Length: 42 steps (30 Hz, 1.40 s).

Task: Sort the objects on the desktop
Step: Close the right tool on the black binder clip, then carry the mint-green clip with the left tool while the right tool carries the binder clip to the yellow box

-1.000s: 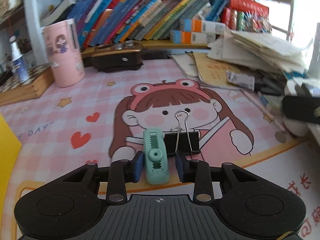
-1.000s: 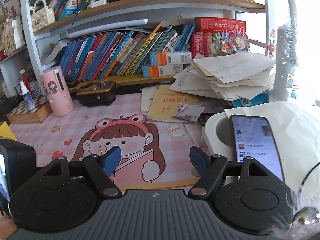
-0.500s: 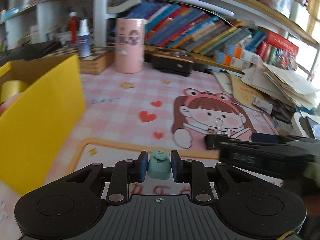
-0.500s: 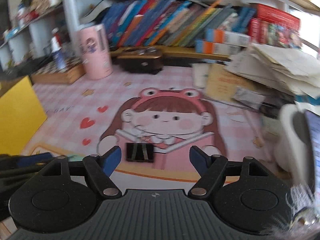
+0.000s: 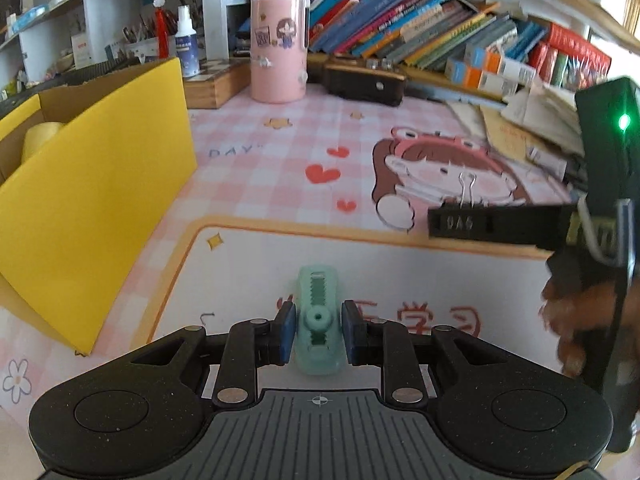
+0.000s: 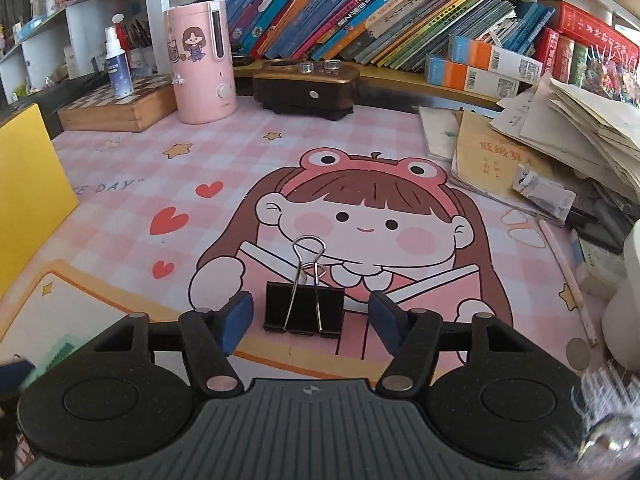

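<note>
The left gripper is clamped on the green clip, the yellow box to its left. The right gripper's jaws are closing around the black binder clip lying flat between them, not yet touching.

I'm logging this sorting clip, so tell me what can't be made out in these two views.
- Yellow box contents, left wrist view: its wall hides all but a yellowish roll.
- Right claw, left wrist view: seen side-on, so its gap is unreadable; it covers most of the black binder clip.
- Hand, left wrist view: blurred, cut by the edge.
- Teal clip underside: hidden in the left claw.
</note>
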Motion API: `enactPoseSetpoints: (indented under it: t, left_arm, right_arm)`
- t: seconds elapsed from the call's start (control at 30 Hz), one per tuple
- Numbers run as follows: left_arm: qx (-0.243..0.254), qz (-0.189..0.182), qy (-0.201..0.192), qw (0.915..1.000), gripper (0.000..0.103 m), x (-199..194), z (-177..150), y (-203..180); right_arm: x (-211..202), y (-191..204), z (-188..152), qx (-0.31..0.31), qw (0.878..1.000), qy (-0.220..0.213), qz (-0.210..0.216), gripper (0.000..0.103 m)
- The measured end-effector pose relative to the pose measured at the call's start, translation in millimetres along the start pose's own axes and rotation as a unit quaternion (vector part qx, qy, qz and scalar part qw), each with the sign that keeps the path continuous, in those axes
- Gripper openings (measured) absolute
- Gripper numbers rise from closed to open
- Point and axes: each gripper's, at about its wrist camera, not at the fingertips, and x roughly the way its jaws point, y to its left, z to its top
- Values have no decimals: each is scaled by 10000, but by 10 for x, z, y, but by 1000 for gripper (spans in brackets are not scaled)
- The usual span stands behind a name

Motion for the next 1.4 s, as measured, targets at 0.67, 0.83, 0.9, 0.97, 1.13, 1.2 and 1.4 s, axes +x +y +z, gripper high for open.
enactPoseSetpoints:
  t: [0.67, 0.83, 0.9, 0.97, 1.13, 1.2, 1.4]
  left_arm:
    - [-391, -164, -429, 9982, 23, -245, 102, 63]
    - [-663, -261, -609, 9956, 23, -461, 137, 154]
    - [-737, -278, -656, 9947, 23, -541, 132, 193]
    - [-793, -290, -696, 9940, 23, -629, 114, 237]
    - [-913, -289, -713, 9929, 23, -827, 35, 348]
    - [-942, -228, -654, 9931, 23, -884, 6, 393]
    - [-947, -384, -744, 9920, 23, -1073, -102, 529]
  right_arm:
    - [-148, -16, -29, -88, 9997, -197, 106, 39]
    - [-358, -28, -50, 42, 9995, -247, 200, 39]
    - [-468, -30, -56, 109, 9993, -265, 246, 39]
    - [-576, -28, -61, 179, 9990, -274, 318, 39]
    - [-904, 36, -94, 251, 9976, -308, 564, 39]
    - [-1039, 71, -116, 259, 9970, -288, 666, 39]
    - [-1411, 192, -252, 250, 9962, -277, 782, 39]
